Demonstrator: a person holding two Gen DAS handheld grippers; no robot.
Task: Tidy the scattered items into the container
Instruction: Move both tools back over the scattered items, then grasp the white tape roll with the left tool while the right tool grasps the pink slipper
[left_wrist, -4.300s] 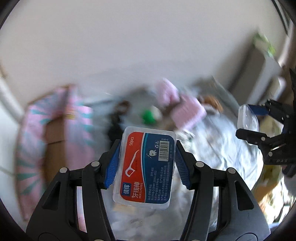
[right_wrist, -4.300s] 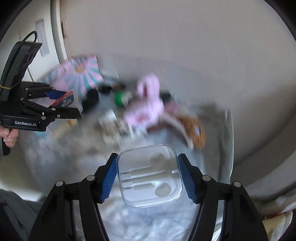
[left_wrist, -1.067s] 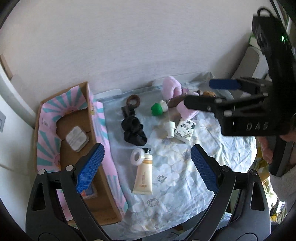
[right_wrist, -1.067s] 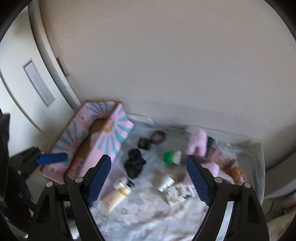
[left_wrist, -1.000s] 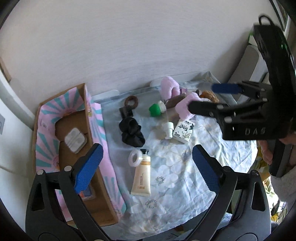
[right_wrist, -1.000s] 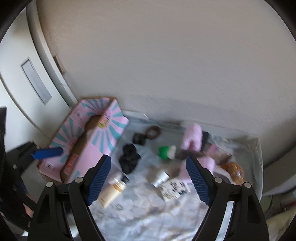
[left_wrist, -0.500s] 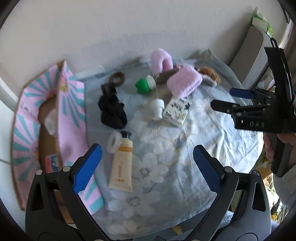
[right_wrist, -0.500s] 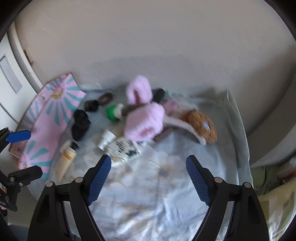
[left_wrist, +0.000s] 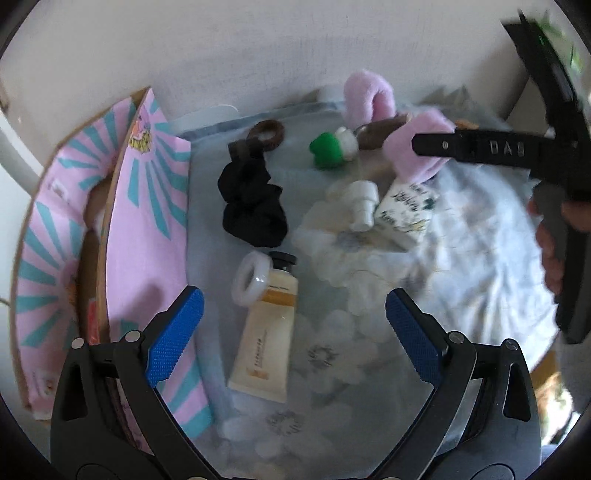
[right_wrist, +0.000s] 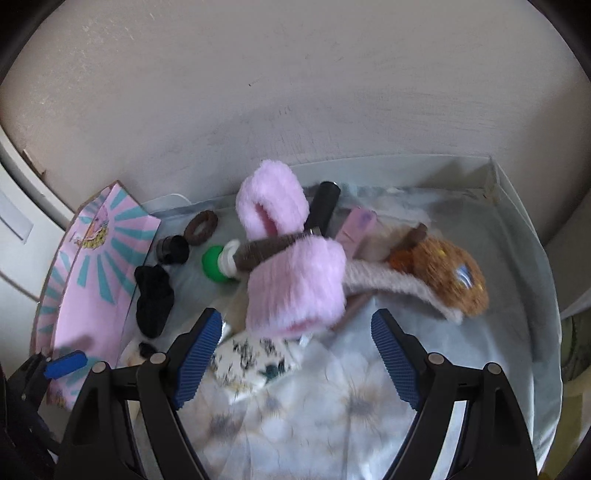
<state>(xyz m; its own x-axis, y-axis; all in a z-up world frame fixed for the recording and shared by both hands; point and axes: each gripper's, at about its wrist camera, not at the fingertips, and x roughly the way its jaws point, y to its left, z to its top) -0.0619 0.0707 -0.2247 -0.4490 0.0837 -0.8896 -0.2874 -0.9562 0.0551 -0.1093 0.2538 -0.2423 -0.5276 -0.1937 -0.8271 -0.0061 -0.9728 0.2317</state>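
Note:
My left gripper (left_wrist: 293, 332) is open and empty, hovering over a cream tube (left_wrist: 264, 343) with a white ring (left_wrist: 251, 282) at its cap. The pink and teal striped cardboard box (left_wrist: 147, 206) stands to its left. My right gripper (right_wrist: 293, 354) is open and empty too, just above a fluffy pink band (right_wrist: 295, 291) and a white floral packet (right_wrist: 247, 360). A black scrunchie (left_wrist: 253, 208), a green-capped bottle (left_wrist: 330, 147), a small white bottle (left_wrist: 360, 205) and a brown hair tie (left_wrist: 267, 133) lie scattered on the floral cloth (left_wrist: 461, 266).
A second pink band (right_wrist: 271, 203), a brown plush toy (right_wrist: 447, 280), a black cylinder (right_wrist: 325, 206) and a pink card (right_wrist: 356, 225) crowd the back of the table. The wall runs close behind. A person's hand (left_wrist: 557, 236) holds the right gripper's handle.
Both grippers have sunk toward the table. The left one now hangs over the cream tube; the right one swung right and down onto the pink band and floral packet.

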